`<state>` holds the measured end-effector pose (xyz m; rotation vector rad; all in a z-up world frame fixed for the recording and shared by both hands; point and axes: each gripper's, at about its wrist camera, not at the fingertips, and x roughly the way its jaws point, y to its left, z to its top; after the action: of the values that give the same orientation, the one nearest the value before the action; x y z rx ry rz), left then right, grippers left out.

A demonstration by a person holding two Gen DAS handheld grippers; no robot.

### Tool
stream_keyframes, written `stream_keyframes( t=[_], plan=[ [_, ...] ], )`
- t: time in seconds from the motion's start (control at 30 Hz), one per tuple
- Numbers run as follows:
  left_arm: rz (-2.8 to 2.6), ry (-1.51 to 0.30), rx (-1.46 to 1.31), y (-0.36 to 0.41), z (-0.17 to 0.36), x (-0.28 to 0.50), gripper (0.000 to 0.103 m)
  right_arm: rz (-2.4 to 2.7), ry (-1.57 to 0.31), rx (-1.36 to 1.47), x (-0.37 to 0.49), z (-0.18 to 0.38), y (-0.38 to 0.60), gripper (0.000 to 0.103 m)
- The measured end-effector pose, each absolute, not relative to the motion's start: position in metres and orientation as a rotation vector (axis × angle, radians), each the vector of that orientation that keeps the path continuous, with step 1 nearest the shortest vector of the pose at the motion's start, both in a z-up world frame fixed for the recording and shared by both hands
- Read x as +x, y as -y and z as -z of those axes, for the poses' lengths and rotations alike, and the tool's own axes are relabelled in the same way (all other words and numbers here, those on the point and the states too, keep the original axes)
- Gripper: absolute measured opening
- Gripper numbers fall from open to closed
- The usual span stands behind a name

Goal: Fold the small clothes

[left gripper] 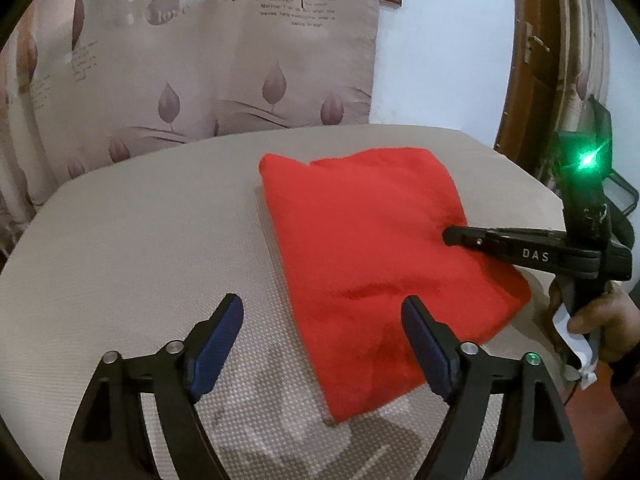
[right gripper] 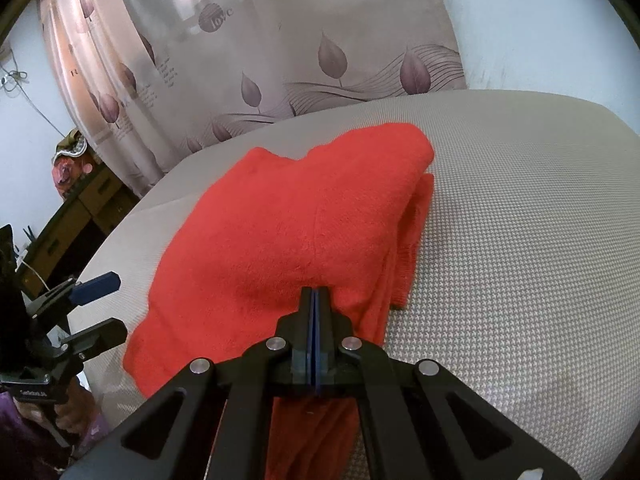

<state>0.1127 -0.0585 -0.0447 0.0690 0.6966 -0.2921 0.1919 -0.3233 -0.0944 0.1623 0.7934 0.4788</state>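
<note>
On the beige woven tabletop [left gripper: 120, 240], the left gripper [left gripper: 322, 320] hovers with its jaws spread wide and nothing between them, its right finger over the near edge of the folded red garment [left gripper: 372, 248]. The garment lies flat near the table's middle. Further right, the right gripper [right gripper: 315, 294] has its jaws pressed fully together, tips resting on the red cloth's top layer.

Near edge of the red cloth [right gripper: 256, 248] hidden under the right claw [right gripper: 315, 292], left claw [right gripper: 96, 308] body cut off by picture edge, small curtain print [left gripper: 316, 10] too blurred to read, hand [left gripper: 600, 320] partly cut off
</note>
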Motion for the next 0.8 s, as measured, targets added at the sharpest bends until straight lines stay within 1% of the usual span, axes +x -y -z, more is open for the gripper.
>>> stream_keyframes(
  t=[0.47, 0.57, 0.7, 0.8],
  plan=[
    [0.211, -0.673, 0.104, 0.057, 0.045, 0.135, 0.086, -0.462, -0.781, 0.145, 0.188, 0.092, 0.319, 0.0],
    [0.198, -0.674, 0.094, 0.054, 0.045, 0.146, 0.088, -0.466, -0.782, 0.15, 0.189, 0.092, 0.32, 0.0],
    [0.237, -0.697, 0.033, 0.045, 0.047, 0.163, 0.09, -0.461, -0.779, 0.142, 0.19, 0.092, 0.32, 0.0],
    [0.291, -0.747, -0.035, 0.035, 0.051, 0.18, 0.09, -0.463, -0.78, 0.147, 0.192, 0.091, 0.321, 0.0]
  ],
)
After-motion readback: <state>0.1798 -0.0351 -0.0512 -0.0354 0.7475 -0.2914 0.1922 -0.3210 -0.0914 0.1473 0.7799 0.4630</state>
